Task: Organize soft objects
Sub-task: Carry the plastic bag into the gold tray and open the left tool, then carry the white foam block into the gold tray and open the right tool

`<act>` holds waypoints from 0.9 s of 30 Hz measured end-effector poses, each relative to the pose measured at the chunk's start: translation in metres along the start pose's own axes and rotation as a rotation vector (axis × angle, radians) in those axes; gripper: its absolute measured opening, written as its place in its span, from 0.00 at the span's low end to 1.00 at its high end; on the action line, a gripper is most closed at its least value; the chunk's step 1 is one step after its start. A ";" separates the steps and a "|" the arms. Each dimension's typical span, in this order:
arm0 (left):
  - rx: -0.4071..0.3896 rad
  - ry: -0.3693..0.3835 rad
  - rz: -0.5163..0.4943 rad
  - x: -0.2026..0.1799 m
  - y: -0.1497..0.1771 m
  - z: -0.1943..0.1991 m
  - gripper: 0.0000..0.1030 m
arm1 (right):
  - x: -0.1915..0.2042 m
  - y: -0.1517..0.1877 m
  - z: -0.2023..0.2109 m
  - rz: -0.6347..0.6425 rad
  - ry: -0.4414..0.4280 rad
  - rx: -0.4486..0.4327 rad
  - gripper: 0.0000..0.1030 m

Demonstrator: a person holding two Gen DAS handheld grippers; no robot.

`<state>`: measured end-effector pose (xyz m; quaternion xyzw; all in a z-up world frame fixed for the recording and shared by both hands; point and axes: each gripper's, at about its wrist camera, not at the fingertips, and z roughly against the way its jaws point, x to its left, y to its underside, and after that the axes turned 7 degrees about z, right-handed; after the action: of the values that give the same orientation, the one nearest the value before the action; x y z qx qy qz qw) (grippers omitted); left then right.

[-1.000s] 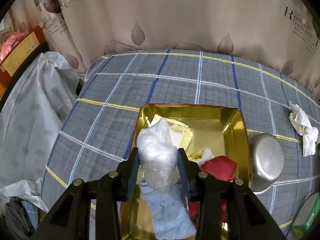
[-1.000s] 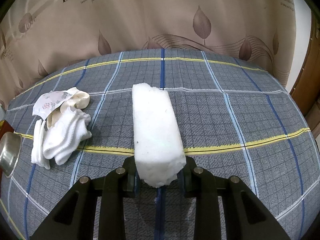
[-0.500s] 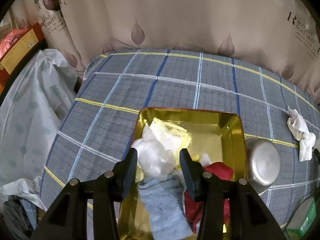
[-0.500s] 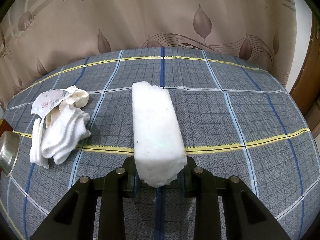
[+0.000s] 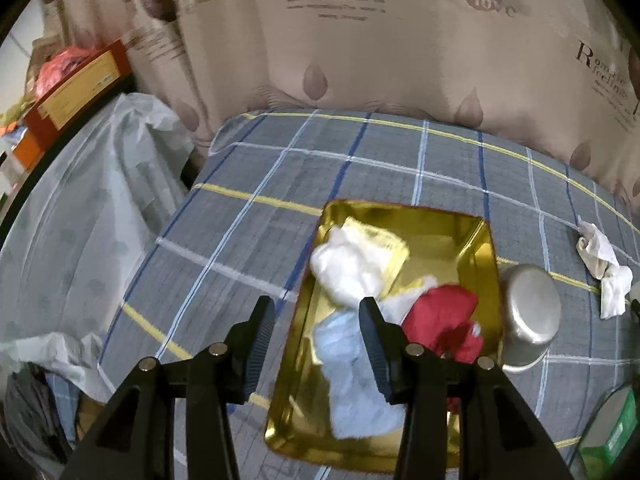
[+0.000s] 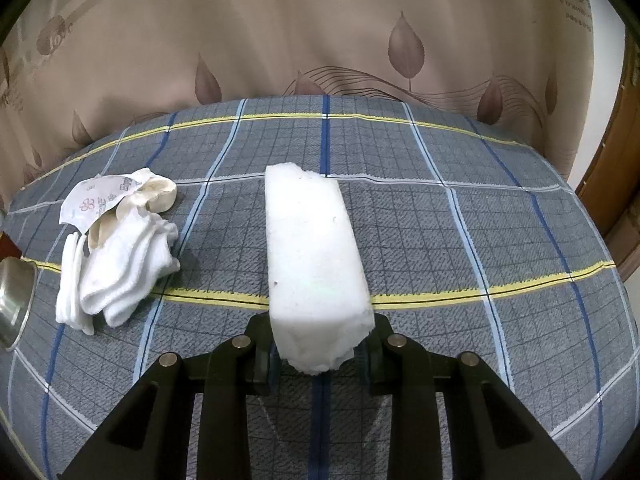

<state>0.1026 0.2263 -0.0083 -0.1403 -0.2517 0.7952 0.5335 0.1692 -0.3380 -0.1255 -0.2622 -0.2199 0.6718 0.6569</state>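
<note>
A gold tray sits on the plaid cloth and holds a white plastic-wrapped bundle, a yellow packet, a red cloth and a pale blue cloth. My left gripper hangs open over the tray's left rim, nothing between its fingers. In the right wrist view my right gripper is shut on the near end of a long white foam block, which points away from me. White socks with a paper label lie to the block's left.
An upturned steel bowl stands right of the tray, its rim also at the right view's left edge. A green box is at the near right. The table edge drops to plastic-covered clutter on the left. A curtain hangs behind.
The left gripper opened and let go of the white bundle, which now lies in the tray; the gripper then drew back to the left and rose. The right gripper and foam block stayed still.
</note>
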 end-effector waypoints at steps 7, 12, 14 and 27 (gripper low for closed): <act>-0.002 -0.008 0.025 0.021 0.030 0.004 0.44 | 0.001 -0.001 -0.001 0.001 0.001 -0.003 0.24; -0.022 -0.023 0.054 0.035 0.041 0.005 0.44 | 0.001 -0.002 0.005 0.006 0.011 -0.004 0.24; -0.021 -0.018 0.068 0.039 0.043 0.003 0.44 | 0.004 -0.004 0.010 0.014 0.014 -0.006 0.24; -0.048 -0.020 0.161 0.065 0.057 0.001 0.44 | 0.038 -0.038 0.091 0.155 0.024 -0.078 0.24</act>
<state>0.0324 0.2688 -0.0363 -0.1648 -0.2639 0.8307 0.4616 0.1407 -0.2938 -0.0340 -0.3120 -0.2169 0.7085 0.5947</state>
